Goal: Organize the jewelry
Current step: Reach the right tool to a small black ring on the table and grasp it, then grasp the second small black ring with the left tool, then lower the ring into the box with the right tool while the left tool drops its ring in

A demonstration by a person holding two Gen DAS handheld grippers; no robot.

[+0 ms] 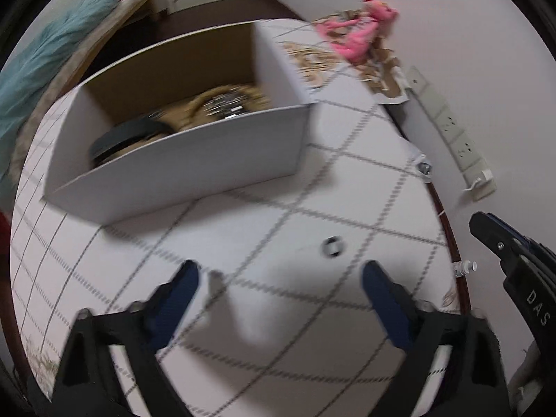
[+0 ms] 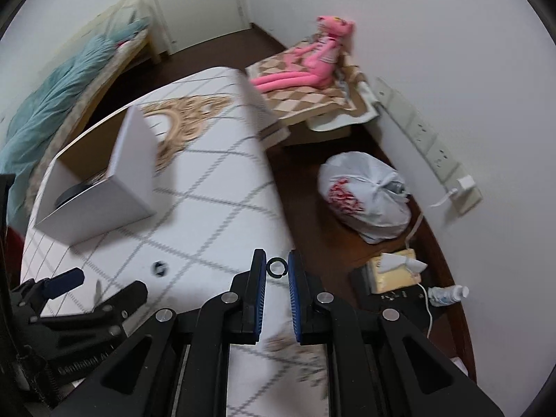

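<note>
Through my left wrist camera, my left gripper [image 1: 279,276] hangs spread wide and empty over the white grid-patterned table [image 1: 243,208], a small dark ring [image 1: 333,246] lying just ahead and the open white cardboard box [image 1: 180,160] beyond. Through my right wrist camera, my right gripper [image 2: 277,267] is clenched on a second thin black ring [image 2: 277,266], pinched at the fingertips above the table's edge.

A table [image 1: 347,180] covered by a white cloth with a grey diamond grid is seen, on which an open white box [image 1: 180,160] and, well apart, a small dark ring [image 1: 333,246] are set.
</note>
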